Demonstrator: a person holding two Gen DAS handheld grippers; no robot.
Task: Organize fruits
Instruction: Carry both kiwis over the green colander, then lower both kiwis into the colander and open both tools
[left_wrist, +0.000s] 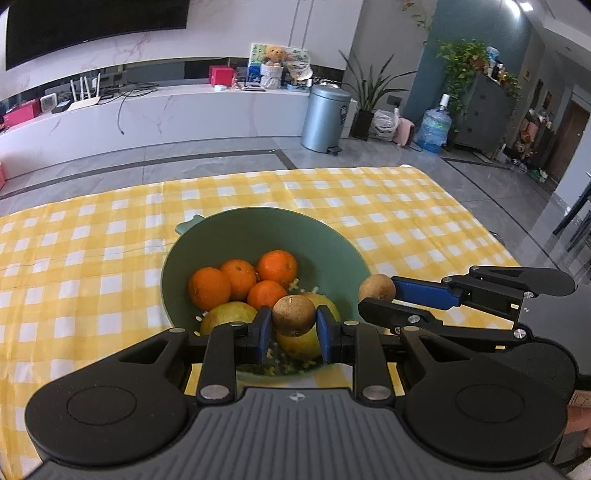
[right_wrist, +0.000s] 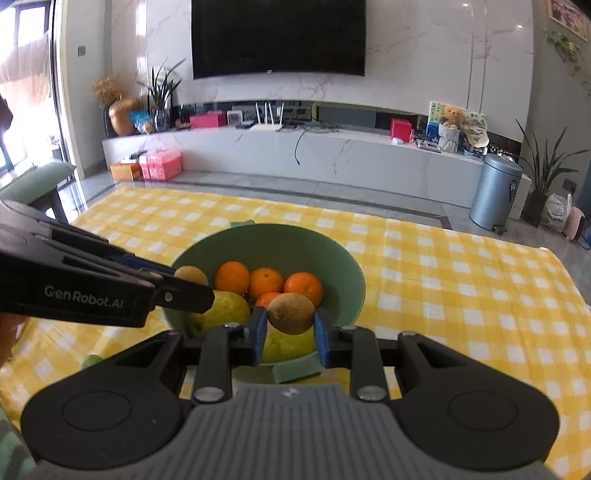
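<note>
A living room with a dark TV (right_wrist: 279, 37) on a marble wall, and in front a table under a yellow and white checked cloth (left_wrist: 388, 206). On the cloth stands a green bowl (left_wrist: 295, 229) (it has small holes at the bottom, like a strainer). Inside are four oranges (left_wrist: 277, 267) at the back and two big yellow-green fruits (right_wrist: 225, 310) nearer the cameras. The left gripper (left_wrist: 293, 325) is closed on a small brown fruit (left_wrist: 293, 315), the blue pads pressing both its sides, and it is held above the bowl's contents, over the near part. The right gripper (right_wrist: 290, 325) is closed the same way on a second brown fruit (right_wrist: 290, 314), also above the bowl, approx. at its near right rim. The two grippers are just beside each other, not touching.
</note>
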